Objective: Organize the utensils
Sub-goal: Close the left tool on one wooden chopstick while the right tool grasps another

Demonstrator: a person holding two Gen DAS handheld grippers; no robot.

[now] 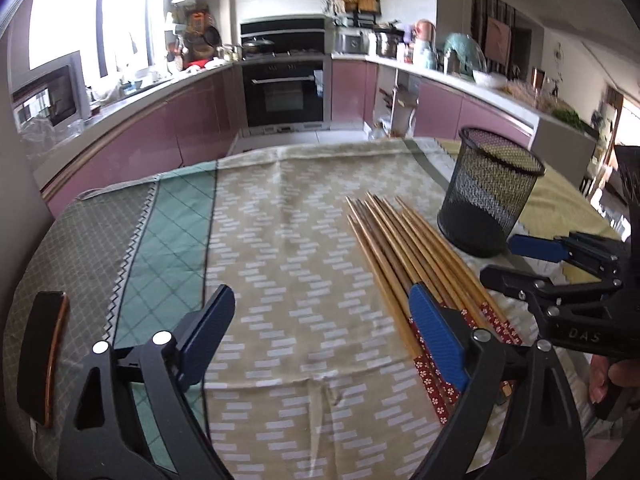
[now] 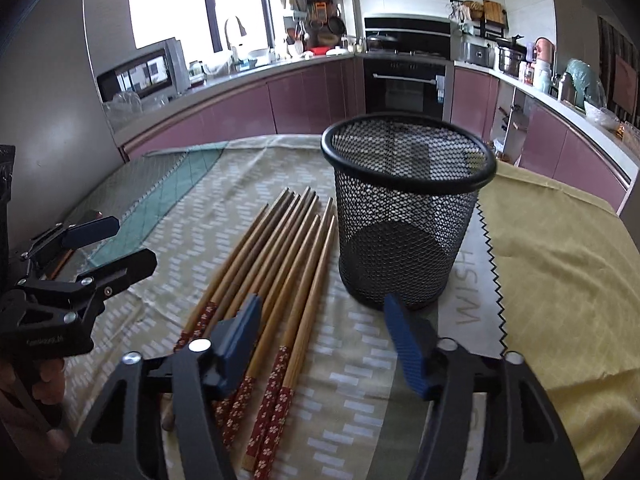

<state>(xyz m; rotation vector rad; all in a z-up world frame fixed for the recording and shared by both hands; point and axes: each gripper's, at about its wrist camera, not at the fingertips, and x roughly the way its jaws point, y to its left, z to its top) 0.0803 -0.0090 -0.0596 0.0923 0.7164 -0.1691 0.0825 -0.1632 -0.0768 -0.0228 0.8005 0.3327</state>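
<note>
Both grippers apart above the chopstick bundle

Jaws on both tools stand apart with nothing clamped. Left gripper (image 1: 320,324): wide gap, blue pads tilted down toward the patterned cloth (image 1: 280,220); its right-hand pad sits in front of the red ends of the chopsticks (image 1: 404,240), contact not clear. Right gripper (image 2: 320,334): narrower gap, also angled down; the left pad overlaps the chopstick shafts in frame, the right pad hangs just before the base of the black mesh cup (image 2: 404,216).

Chopsticks lie side by side on the cloth, thin tips toward the upper part of the frame, red flowered ends toward the cameras. In the left wrist view they run centre to lower right, and the cup stands upright at centre right, just beside their tips.

A hand (image 1: 612,380) shows at the lower right edge of the left wrist view, gripping the right tool's handle. Fingers (image 2: 36,388) show at the lower left of the right wrist view, under the left tool.
</note>
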